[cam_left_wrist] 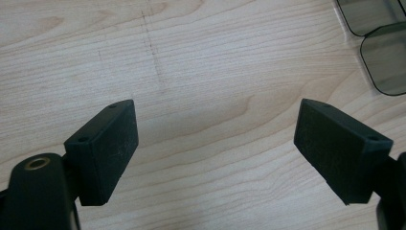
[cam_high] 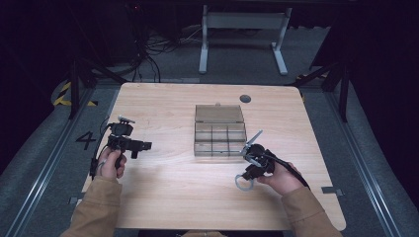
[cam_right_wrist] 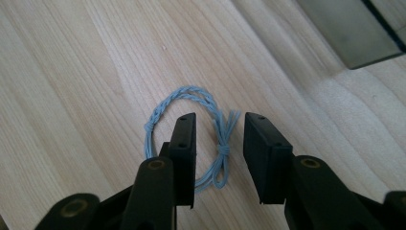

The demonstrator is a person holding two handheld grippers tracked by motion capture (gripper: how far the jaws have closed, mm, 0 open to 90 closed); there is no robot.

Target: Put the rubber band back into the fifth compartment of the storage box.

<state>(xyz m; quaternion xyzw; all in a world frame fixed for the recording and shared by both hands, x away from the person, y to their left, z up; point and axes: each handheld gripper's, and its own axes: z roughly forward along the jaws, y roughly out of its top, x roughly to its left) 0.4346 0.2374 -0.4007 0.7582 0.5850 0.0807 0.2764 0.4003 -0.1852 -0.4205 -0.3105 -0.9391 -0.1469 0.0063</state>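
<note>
from up high, a wooden table [cam_high: 163, 197] holds a clear box [cam_high: 220, 130] with its lid open and little square spaces inside. the left gripper [cam_high: 144, 146] is held in the left hand [cam_high: 111, 160], well apart from the box. the right gripper [cam_high: 244, 178] is held in the right hand [cam_high: 282, 178], near the box's front corner, with a blue string loop [cam_high: 244, 181] by its tip.

on the left gripper view, the left gripper [cam_left_wrist: 215, 143] has its jaws wide apart over bare wood, grasping nothing.

on the right gripper view, the right gripper [cam_right_wrist: 219, 153] has its jaws a little apart. the blue string loop [cam_right_wrist: 189, 129] lies flat on the table, its knot between the jaws, not squeezed.
</note>
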